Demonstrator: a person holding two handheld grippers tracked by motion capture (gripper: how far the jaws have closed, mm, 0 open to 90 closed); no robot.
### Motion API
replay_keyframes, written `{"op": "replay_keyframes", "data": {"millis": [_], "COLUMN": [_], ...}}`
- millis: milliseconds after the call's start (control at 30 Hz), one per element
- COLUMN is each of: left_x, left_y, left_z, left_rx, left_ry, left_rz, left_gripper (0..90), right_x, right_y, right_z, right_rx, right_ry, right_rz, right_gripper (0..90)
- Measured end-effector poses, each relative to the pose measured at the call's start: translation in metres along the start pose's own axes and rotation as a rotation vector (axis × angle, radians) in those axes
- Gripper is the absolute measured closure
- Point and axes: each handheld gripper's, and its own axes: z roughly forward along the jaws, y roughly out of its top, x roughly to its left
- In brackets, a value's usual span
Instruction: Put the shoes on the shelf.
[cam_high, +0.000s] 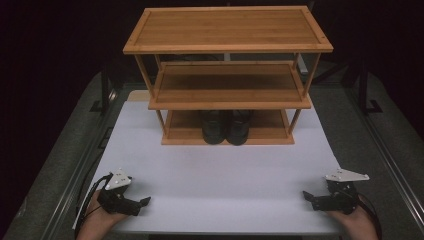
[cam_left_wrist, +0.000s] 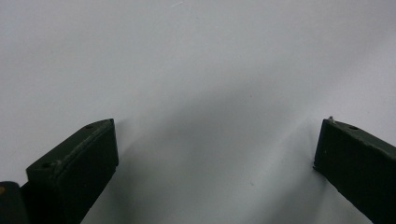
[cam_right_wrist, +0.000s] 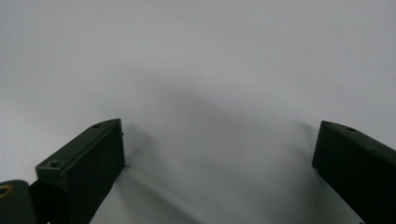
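**Me:** Tongs first, since you asked. My left gripper (cam_high: 142, 204) rests at the near left corner of the white table (cam_high: 220, 170), pointing inward, with my left hand (cam_high: 95, 220) under it at the table's edge. Its jaws stand wide apart with nothing between them; in the left gripper view I see bare white surface and their shadows in the gap.

**Other:** And the other one?

**Me:** My right gripper (cam_high: 308, 196) sits at the near right corner, pointing inward toward the left one, my right hand (cam_high: 357, 222) behind it. Jaws are apart there too, holding nothing, and the right gripper view has plain table between them.

**Other:** What is on the table?

**Me:** A bamboo rack (cam_high: 227, 75) with three shelves stands at the far middle, well apart from both grippers. Its top and middle shelves are bare.

**Other:** The bottom shelf?

**Me:** A pair of black shoes (cam_high: 226, 127) stands there side by side, touching each other, roughly centred, toes toward me.
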Motion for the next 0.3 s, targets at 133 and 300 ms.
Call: {"op": "replay_keyframes", "data": {"millis": [133,300], "left_x": [0.0,-0.0002], "left_y": [-0.0006,-0.0006], "left_z": [0.0005,0.0004], "left_rx": [-0.002,-0.002], "left_ry": [-0.001,-0.001], "left_rz": [-0.002,-0.003], "left_gripper": [0.0,0.0], "right_x": [0.0,0.0], "right_y": [-0.0002,-0.0003], "right_z": [0.0,0.0], "right_rx": [-0.002,-0.003], "right_ry": [0.0,0.0], "right_rz": [0.002,0.001], "right_gripper": [1.9,1.9]}}
